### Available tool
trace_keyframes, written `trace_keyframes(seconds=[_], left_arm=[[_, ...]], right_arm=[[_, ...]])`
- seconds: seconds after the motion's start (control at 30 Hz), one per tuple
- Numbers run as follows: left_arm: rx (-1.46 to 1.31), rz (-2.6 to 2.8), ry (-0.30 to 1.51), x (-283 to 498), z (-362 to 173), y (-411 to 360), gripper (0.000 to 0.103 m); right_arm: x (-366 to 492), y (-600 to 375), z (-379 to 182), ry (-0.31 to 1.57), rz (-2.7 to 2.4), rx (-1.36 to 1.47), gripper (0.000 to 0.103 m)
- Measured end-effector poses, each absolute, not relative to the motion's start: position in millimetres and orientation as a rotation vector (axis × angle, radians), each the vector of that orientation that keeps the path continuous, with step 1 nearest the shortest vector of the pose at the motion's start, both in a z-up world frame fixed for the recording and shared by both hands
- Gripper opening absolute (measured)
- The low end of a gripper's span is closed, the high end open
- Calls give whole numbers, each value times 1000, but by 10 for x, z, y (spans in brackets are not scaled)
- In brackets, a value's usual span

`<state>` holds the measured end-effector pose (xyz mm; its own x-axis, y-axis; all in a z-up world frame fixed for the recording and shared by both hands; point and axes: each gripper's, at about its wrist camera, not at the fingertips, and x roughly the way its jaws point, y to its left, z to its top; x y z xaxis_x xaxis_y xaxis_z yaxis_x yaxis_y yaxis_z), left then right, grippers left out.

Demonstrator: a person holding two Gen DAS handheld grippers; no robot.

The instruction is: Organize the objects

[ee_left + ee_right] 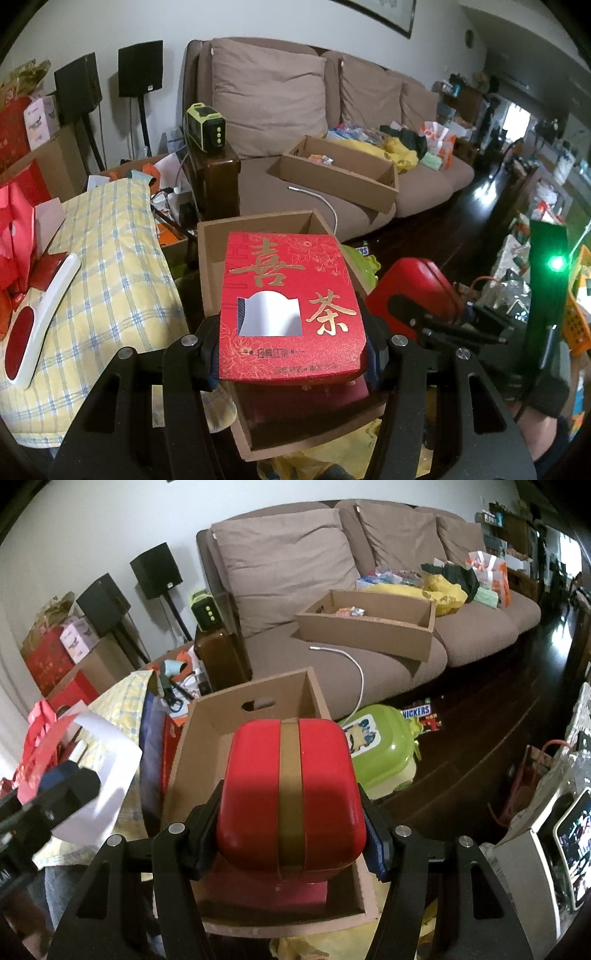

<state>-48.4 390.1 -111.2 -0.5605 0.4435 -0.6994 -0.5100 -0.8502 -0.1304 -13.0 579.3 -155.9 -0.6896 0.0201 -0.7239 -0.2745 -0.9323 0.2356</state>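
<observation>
Brown sofa point(332, 122) behind open cardboard box point(258, 698). Left gripper point(291, 354) clamped on red tea box point(291, 295) above it. Right gripper point(291, 834) clamped on rounded red case point(291, 790), also above.

White wall point(110, 22), brown sofa point(424, 184), dark glossy floor point(498, 709), black speakers point(157, 570)

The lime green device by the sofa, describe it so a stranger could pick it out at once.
Start at the long brown sofa. On the dark wooden stand at its left end sits the lime green device. It alone is boxy, black-faced, with three small round lights, unlike the black speakers beside it.
</observation>
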Motion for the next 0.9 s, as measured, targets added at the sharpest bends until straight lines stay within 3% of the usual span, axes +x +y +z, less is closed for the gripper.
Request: trace_keyframes(seconds=[0.3, 0.9], left_arm=[[-1009, 2430, 185, -523, -1192, 3966, 53], [-1064, 2416, 149, -806, -1485, 4008, 53]], right_arm=[[-185, 5849, -1804, 540, 2656, -1165, 64], [-325, 5941, -2019, 577, 2739, -1197, 64]])
